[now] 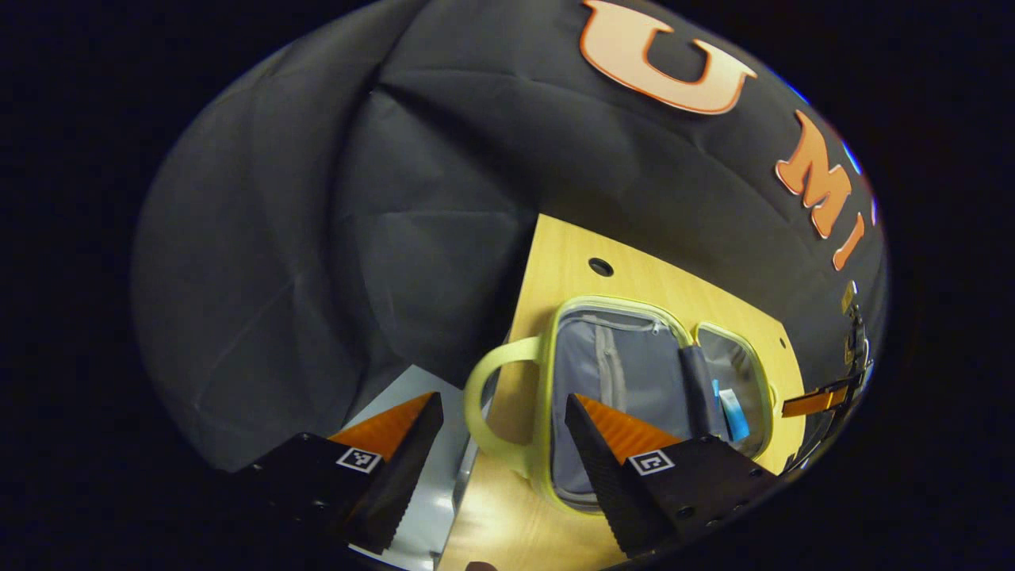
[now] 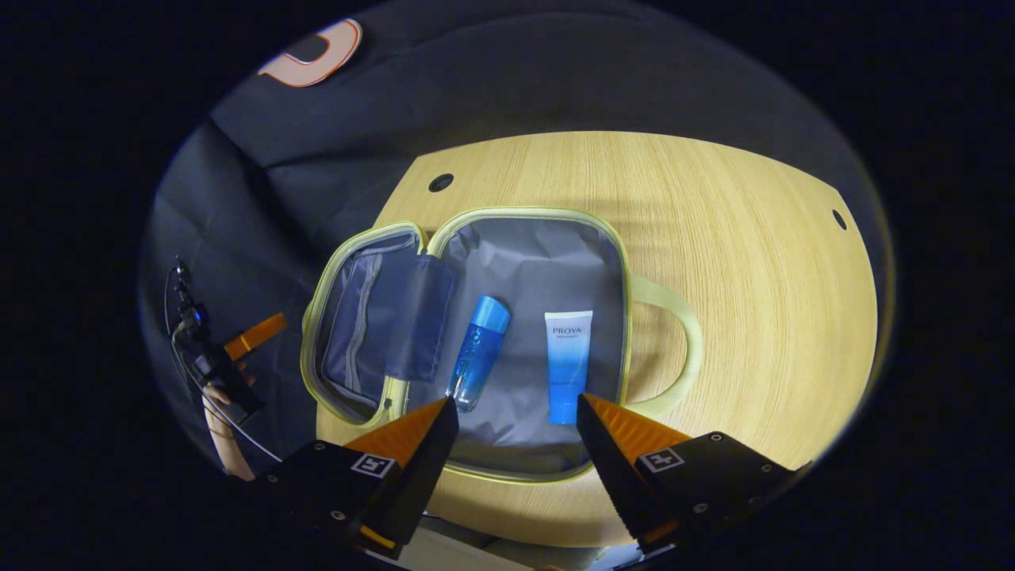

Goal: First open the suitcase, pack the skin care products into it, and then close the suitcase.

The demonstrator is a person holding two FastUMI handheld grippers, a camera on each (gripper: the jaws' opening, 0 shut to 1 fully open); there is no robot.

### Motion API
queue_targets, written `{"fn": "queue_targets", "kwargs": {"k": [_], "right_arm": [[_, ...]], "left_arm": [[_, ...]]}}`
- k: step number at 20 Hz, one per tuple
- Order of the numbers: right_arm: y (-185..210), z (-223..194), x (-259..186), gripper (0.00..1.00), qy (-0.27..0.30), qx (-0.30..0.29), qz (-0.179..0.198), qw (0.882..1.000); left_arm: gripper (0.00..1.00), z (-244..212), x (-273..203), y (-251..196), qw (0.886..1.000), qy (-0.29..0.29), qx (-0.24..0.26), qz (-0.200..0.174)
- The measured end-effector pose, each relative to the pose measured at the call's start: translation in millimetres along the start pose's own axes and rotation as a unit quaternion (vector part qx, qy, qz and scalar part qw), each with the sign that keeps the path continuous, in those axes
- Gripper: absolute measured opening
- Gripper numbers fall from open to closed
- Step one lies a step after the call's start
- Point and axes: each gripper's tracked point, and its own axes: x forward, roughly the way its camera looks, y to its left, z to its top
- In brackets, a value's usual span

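Your right gripper (image 2: 515, 420) hangs with its fingers spread wide and nothing between them, poised over the near edge of the open suitcase (image 2: 523, 254). Just ahead of its fingertips, inside the grey-lined main half, lie two skin care items: a blue bottle (image 2: 478, 351) off the left tip and a blue-and-white tube (image 2: 567, 365) off the right tip, side by side but apart. Left of the bottle the lid half (image 2: 361, 317) lies folded flat on the wooden table (image 2: 753, 262); the pale green handle (image 2: 674, 317) loops out to the right. Farther left you can see a hand (image 2: 222, 432) holding the other tool. Your left gripper (image 1: 503, 416) is likewise wide open and empty, raised near the suitcase's handle end (image 1: 484, 388), the case (image 1: 626, 365) ahead of its right finger.
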Motion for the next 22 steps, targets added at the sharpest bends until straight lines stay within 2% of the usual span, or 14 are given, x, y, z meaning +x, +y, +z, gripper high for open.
{"fn": "queue_targets", "kwargs": {"k": [1, 2, 6, 7, 8, 9, 10, 15, 19, 21, 22], "right_arm": [[0, 0, -2, 0.96, 0.000, 0.001, -0.002, 1.000], [1, -1, -5, 0.96, -0.002, 0.004, -0.002, 1.000], [-7, -4, -12, 0.96, -0.006, 0.020, -0.011, 1.000], [-10, -5, -12, 0.96, -0.004, 0.023, -0.016, 1.000], [-13, -7, -13, 0.96, -0.003, 0.026, -0.020, 0.999], [-15, -8, -11, 1.00, -0.001, 0.029, -0.023, 0.999], [-16, -11, -11, 0.96, 0.001, 0.034, -0.023, 0.999], [-20, -17, -7, 0.96, 0.007, 0.051, -0.027, 0.998], [-23, -16, -9, 0.96, 0.003, 0.061, -0.027, 0.998], [-27, -16, -10, 0.96, 0.000, 0.064, -0.027, 0.998], [-28, -15, -10, 0.96, -0.003, 0.065, -0.026, 0.998]], "left_arm": [[0.97, -2, 6, 11, 1.000, 0.002, -0.015, -0.004], [0.94, -5, 13, 19, 1.000, 0.004, -0.030, -0.007], [0.96, -24, 42, 40, 0.997, 0.013, -0.077, -0.020], [0.94, -30, 51, 43, 0.996, 0.020, -0.083, -0.020], [0.97, -35, 57, 47, 0.996, 0.026, -0.087, -0.020], [0.97, -38, 63, 46, 0.995, 0.031, -0.090, -0.023], [0.97, -40, 68, 45, 0.995, 0.034, -0.093, -0.028], [0.94, -39, 80, 28, 0.993, 0.042, -0.097, -0.055], [0.24, -28, 85, 15, 0.991, 0.030, -0.109, -0.075], [0.11, -20, 79, 3, 0.987, 0.015, -0.125, -0.101], [0.11, -18, 72, 0, 0.986, 0.013, -0.128, -0.109]]}}
